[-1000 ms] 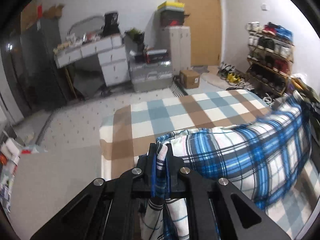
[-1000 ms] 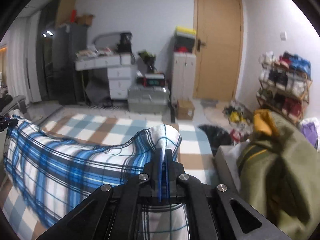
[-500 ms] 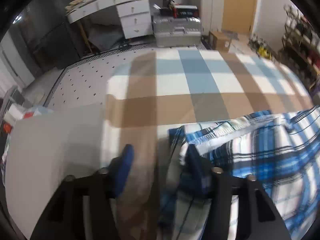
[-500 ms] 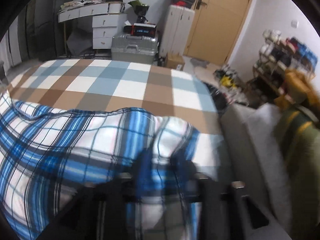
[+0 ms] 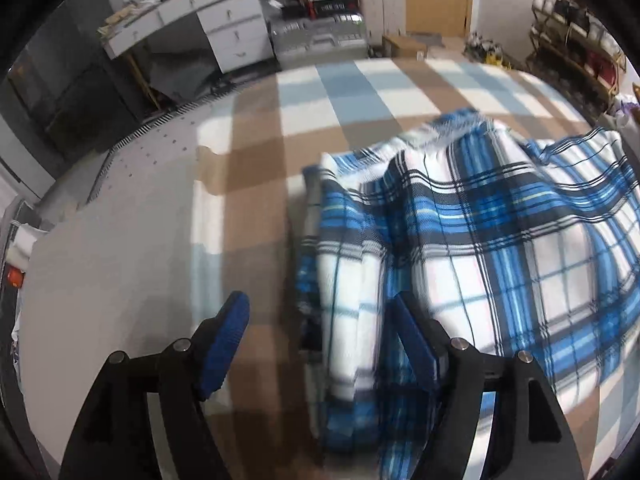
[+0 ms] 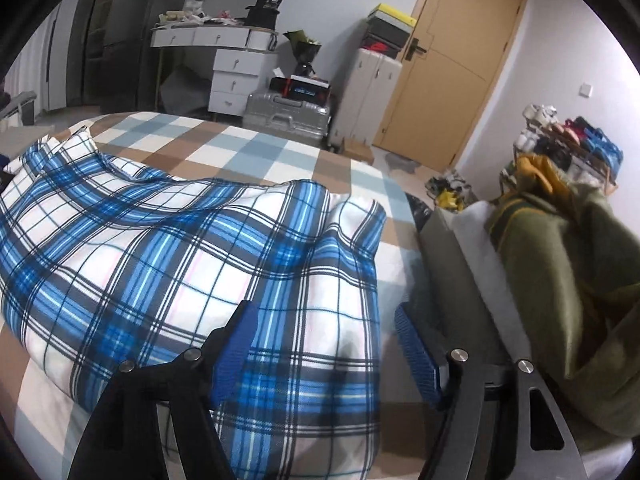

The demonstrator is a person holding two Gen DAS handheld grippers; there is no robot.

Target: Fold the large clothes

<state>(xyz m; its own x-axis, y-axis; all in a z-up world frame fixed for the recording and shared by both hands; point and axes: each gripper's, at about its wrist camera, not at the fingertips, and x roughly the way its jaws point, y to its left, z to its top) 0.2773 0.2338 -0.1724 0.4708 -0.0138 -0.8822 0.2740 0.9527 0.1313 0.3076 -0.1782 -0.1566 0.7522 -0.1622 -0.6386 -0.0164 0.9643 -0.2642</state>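
Observation:
A large blue, white and black plaid cloth (image 5: pixel 480 248) lies folded over on a bed with a brown, blue and white checked cover (image 5: pixel 360 92). It also shows in the right wrist view (image 6: pixel 192 252). My left gripper (image 5: pixel 320 320) is open and empty, just above the cloth's left folded edge. My right gripper (image 6: pixel 324 328) is open and empty, above the cloth's right edge. Both have blue pads.
A heap of olive green and yellow clothes (image 6: pixel 560 280) lies at the right of the bed. Beyond the bed stand a silver suitcase (image 6: pixel 288 114), white drawers (image 6: pixel 236 76), a wooden door (image 6: pixel 452 68) and a shoe rack (image 6: pixel 568 148).
Both grippers held the cloth's corners up a second ago. They lowered it onto the bed and opened, letting go. The cloth now lies folded on the bed.

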